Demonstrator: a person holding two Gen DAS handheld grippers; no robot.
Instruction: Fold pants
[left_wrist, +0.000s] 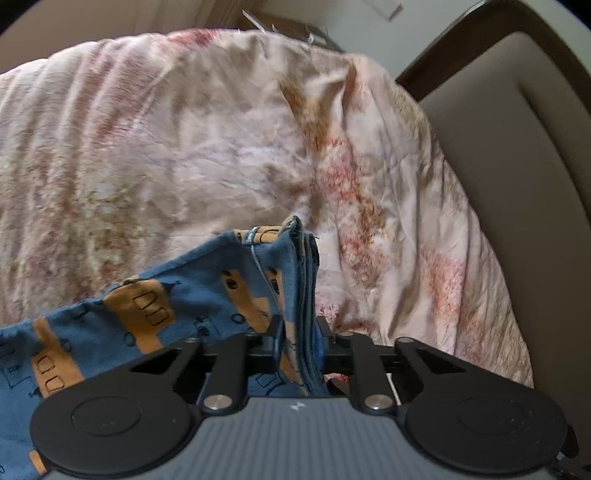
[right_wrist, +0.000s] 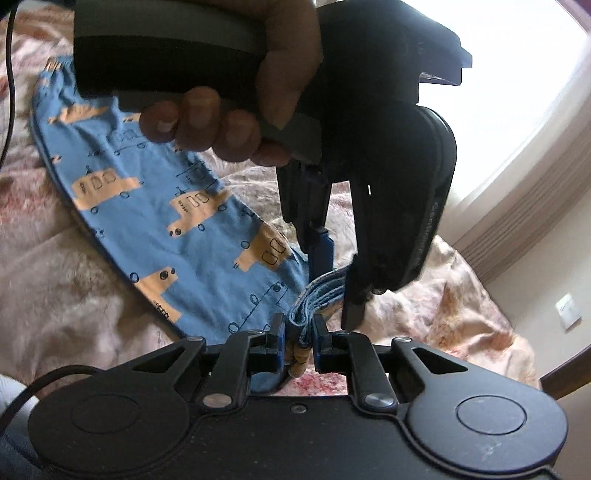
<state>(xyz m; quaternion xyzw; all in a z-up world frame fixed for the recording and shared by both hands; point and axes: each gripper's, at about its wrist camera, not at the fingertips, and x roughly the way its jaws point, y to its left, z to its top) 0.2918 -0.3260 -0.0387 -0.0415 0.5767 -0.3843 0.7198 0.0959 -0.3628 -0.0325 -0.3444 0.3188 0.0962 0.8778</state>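
Observation:
The pants (left_wrist: 177, 306) are blue with orange vehicle prints and lie on a pink patterned bedspread (left_wrist: 184, 147). My left gripper (left_wrist: 301, 343) is shut on a bunched, layered edge of the pants, which stands up between its fingers. In the right wrist view the pants (right_wrist: 166, 206) stretch away to the upper left across the bed. My right gripper (right_wrist: 298, 341) is shut on a folded edge of the pants. The left gripper (right_wrist: 332, 273) shows there just ahead, held by a hand (right_wrist: 240, 110), pinching the same bunched edge.
A padded beige headboard with a dark wood frame (left_wrist: 517, 129) runs along the right of the bed. A bright window (right_wrist: 517, 74) and a wall with a switch plate (right_wrist: 567, 310) lie to the right. A black cable (right_wrist: 22, 398) trails at the lower left.

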